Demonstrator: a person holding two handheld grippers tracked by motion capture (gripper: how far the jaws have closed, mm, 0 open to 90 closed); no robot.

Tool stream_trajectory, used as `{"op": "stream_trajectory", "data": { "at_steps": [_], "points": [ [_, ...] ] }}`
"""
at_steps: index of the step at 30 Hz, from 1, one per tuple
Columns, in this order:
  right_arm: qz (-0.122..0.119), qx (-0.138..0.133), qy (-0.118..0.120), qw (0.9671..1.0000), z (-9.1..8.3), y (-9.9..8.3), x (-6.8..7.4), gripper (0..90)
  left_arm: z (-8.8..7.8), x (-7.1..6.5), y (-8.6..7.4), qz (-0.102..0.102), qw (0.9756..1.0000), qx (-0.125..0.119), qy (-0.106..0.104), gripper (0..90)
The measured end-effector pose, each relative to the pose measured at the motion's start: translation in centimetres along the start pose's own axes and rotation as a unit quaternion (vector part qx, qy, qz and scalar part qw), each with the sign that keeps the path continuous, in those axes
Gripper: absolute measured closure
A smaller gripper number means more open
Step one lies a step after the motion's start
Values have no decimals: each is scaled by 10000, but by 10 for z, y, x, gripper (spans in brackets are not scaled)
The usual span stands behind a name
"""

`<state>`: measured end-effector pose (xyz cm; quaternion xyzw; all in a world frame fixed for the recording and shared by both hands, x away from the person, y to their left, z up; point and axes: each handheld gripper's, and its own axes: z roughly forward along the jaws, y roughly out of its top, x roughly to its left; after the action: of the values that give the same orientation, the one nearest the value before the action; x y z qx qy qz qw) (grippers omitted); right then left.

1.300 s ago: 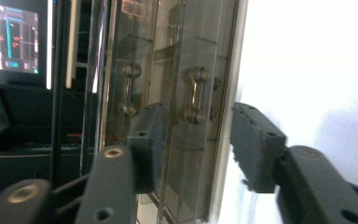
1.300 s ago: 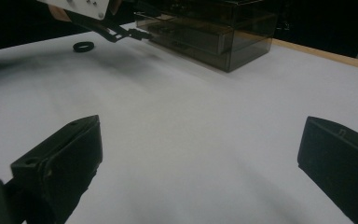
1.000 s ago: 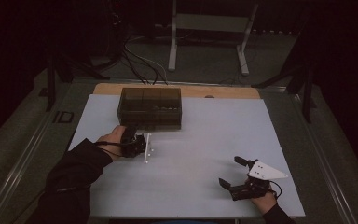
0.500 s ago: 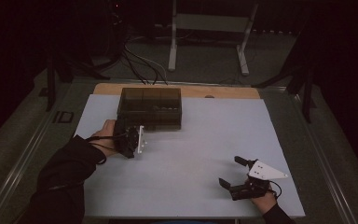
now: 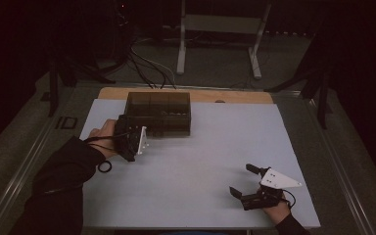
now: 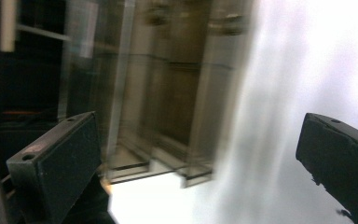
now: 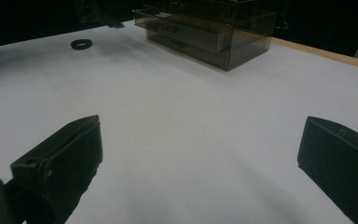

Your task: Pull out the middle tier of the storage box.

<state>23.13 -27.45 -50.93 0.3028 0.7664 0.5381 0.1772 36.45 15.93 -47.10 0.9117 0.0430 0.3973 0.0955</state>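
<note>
Now up against the smoky drawer box (image 5: 159, 113) at 11 o'clock on the table (image 5: 215, 147): left gripper (image 5: 136, 142), nearer the box than 1 second ago, jaws just opened wide, nothing between. Small black ring (image 5: 105, 166) left lying at 8 o'clock. Right gripper (image 5: 247, 182) unmoved at 5 o'clock, jaws apart, empty.

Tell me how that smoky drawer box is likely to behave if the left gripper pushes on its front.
The drawer box looks like thin see-through plastic, so it is probably light. It sits on smooth white table, so it may slide rather than tip, being low and wide. Its glossy walls could be slippery for the open left gripper.
</note>
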Motion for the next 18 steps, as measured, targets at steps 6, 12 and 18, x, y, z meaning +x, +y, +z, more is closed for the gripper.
{"op": "stream_trajectory", "data": {
  "at_steps": [6, 12, 18],
  "points": [
    [4, 3, 6, 10000, 0, 0, 0, 0, 0, 11, -3, -90, 9991, -106, -408, 14],
    [39, 1, 9, 10000, 0, 0, -1, 0, 1, 19, -5, -227, 9979, -255, -553, 14],
    [44, -4, 14, 10000, 0, 0, -1, 0, 4, 28, -6, -732, 9905, -275, -1132, 60]
  ]
}}
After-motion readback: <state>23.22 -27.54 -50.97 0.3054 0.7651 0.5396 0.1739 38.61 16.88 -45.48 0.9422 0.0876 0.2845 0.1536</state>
